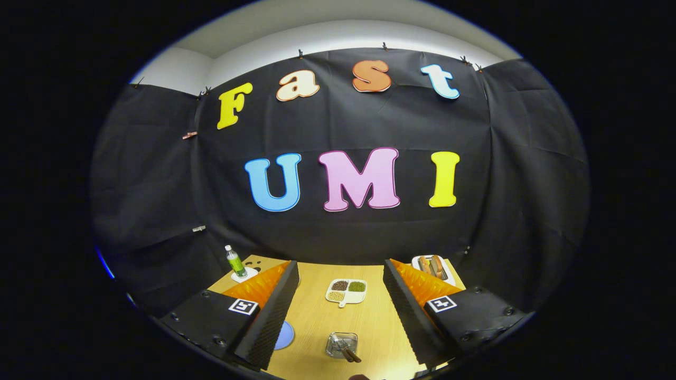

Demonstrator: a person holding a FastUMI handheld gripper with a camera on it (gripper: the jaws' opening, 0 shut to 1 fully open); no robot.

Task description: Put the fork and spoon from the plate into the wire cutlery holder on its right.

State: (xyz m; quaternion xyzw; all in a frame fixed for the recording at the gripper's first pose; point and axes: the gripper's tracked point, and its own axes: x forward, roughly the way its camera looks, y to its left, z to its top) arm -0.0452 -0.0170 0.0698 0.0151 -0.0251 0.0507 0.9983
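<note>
Wooden table (369, 322) sits far below my wide-apart, empty gripper (340, 316), and I judge that descending blind risks knocking the clear holder (341, 344) between the fingers

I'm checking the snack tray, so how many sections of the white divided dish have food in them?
3. The white divided dish lies beyond the open gripper: dark beans back left, green ones back right, pale ones front left. A fourth section isn't discernible.
</note>
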